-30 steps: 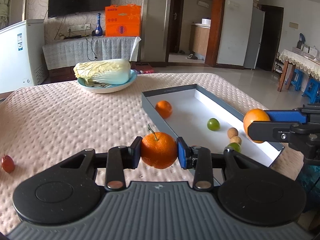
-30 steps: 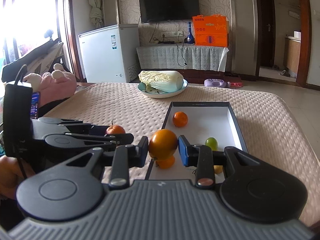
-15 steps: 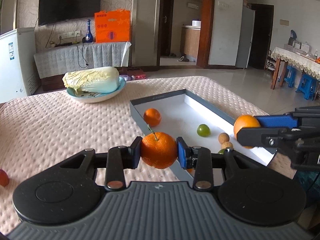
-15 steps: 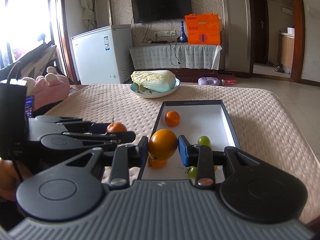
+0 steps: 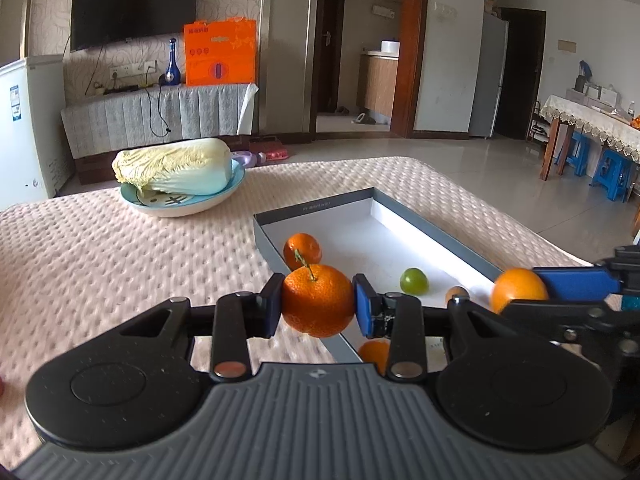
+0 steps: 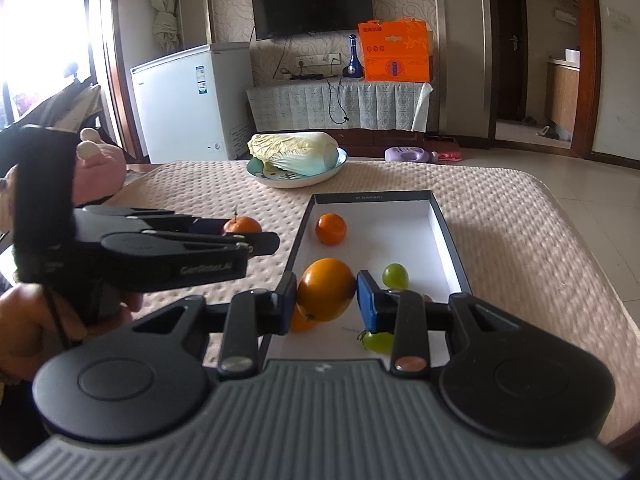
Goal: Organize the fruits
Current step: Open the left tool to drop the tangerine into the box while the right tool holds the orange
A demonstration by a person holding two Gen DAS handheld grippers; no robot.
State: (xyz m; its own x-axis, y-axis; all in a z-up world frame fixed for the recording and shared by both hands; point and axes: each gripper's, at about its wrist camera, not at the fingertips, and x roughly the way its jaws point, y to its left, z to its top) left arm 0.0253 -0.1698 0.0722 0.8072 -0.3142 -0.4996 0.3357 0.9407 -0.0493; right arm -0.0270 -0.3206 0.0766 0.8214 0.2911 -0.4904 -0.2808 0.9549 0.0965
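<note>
The left tool [image 5: 318, 306] has carried its stemmed mandarin [image 5: 317, 300] sideways toward the box [image 5: 436, 236]. A second ago that fruit hung over the quilted tabletop [image 5: 120, 264], short of the box's near left wall. Now it sits over that wall's lower end, with the wall's grey edge showing just beneath it. The tool's two pads pinch the mandarin by its sides, stem up, and the squeeze looks no different from before.

The right tool [image 6: 326, 296] has barely shifted. It pinches a smoother yellow-orange fruit [image 6: 326, 290] above the near end of the box, and from the left camera this fruit shows at the box's right wall.

Inside the box, a small orange [image 6: 331, 229] lies toward the far end beside the left wall. A green fruit [image 6: 395, 275] rests nearer the middle, and another green one [image 6: 376, 340] sits at the near end under the right tool. A further orange piece peeks out below the held yellow fruit. A little brown fruit [image 5: 457, 293] shows near the box's right wall in the left view.

Beyond the box's far left corner stands a dish [image 5: 184, 206] with a cabbage [image 5: 176, 170], untouched.

To my eye both fruits are close to being set down. The left one needs only a little more travel inward past the wall before letting go, or it could land on the rim and roll back out
</note>
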